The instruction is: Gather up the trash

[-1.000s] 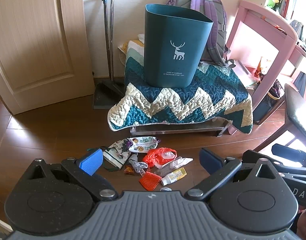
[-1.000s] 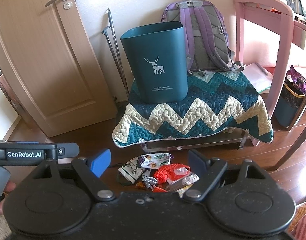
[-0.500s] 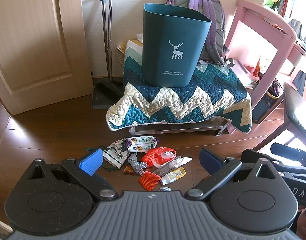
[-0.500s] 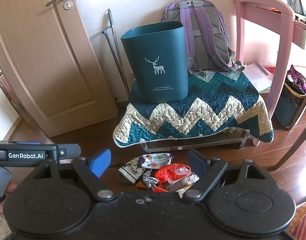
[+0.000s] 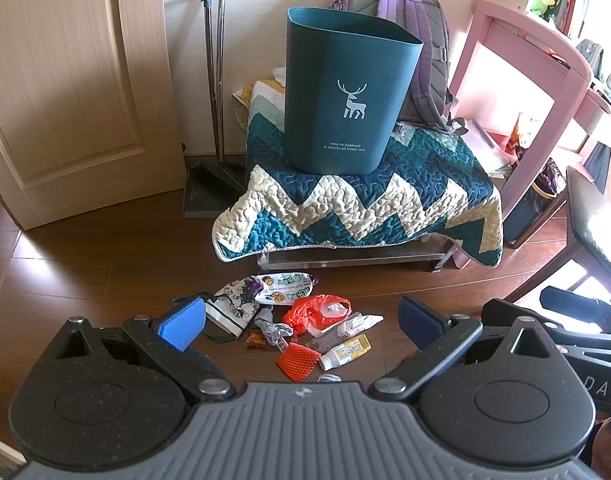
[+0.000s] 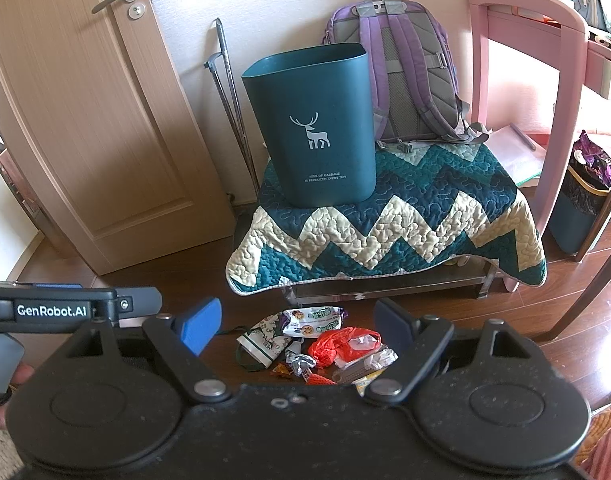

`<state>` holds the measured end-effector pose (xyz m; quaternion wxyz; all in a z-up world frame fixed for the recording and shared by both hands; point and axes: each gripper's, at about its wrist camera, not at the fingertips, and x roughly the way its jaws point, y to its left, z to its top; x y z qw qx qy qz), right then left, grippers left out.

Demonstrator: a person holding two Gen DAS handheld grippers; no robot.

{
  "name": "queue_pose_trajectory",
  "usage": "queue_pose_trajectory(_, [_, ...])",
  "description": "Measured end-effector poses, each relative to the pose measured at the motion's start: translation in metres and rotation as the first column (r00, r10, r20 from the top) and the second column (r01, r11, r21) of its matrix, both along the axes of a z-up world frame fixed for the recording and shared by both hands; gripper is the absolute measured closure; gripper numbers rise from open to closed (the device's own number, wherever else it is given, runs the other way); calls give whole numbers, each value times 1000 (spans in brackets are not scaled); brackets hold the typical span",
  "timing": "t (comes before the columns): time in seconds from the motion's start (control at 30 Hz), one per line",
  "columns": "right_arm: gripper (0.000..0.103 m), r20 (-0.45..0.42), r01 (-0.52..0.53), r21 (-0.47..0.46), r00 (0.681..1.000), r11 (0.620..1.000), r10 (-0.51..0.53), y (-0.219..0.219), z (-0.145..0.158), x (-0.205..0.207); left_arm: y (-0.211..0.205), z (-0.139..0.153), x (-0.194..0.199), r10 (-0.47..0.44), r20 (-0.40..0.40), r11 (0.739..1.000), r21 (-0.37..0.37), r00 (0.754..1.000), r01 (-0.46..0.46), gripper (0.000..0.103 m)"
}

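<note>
A small pile of trash lies on the wood floor just before the quilt-draped bench, where a teal bin stands upright. Above the pile, the left hand-held gripper and right hand-held gripper hover released, grasping nothing.
</note>
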<state>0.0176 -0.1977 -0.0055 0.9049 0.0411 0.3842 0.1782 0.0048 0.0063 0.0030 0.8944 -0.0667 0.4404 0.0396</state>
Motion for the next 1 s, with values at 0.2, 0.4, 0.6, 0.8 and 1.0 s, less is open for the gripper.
queue_pose_trajectory(0.2, [19,0,1,0,1000,1000,-1,0,1,0,-3,-1,-1,-1,-1,1000,-1,1000,1,0])
queue_pose_trajectory(0.4, [19,-7,3,-2,1000,1000,-3,0,-1,1,-7,-3,-2,-4,-3,1000,-4,1000,4,0])
queue_pose_trajectory(0.6, [19,-20,2,-12,1000,1000,-2,2,-7,9,-3,-15,11,-13,-23,999,-34,1000,12,0])
queue_pose_trajectory(0.8, [19,-16,-14,-37,1000,999,14,5,-17,38,20,-30,40,3,1,998,-66,1000,-3,0])
queue_pose_trajectory(1.0, [19,-32,13,-57,999,998,-15,11,-47,91,59,-58,89,44,25,999,13,999,-45,0])
